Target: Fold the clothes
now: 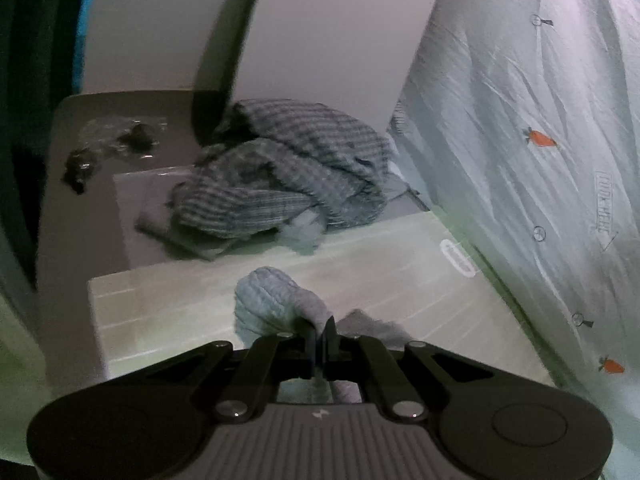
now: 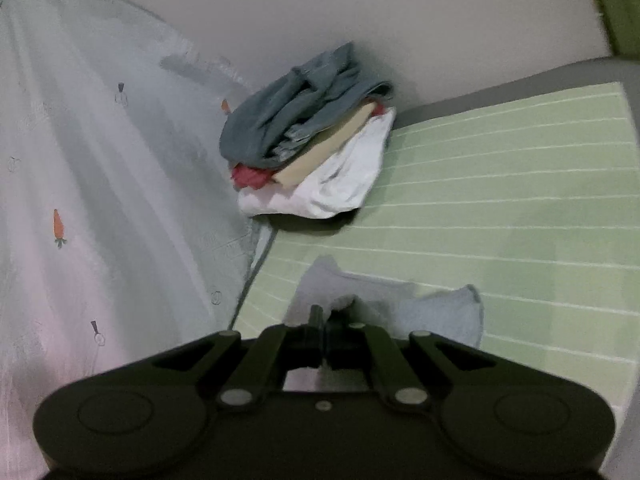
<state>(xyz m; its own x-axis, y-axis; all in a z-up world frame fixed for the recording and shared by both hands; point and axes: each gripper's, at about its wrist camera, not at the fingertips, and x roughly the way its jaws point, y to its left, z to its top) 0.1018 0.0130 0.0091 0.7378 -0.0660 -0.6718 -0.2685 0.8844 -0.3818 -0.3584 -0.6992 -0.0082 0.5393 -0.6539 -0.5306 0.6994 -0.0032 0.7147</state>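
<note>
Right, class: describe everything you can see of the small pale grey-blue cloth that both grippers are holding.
The pale grey-blue cloth looks soft, with a ribbed, towel-like texture. It is small and crumpled, not yet folded flat. It lies low over the green striped mat; whether it touches the mat cannot be told. The left gripper has its jaws shut on a bunched end, and the right gripper pinches another edge, leaving one corner free.
</note>
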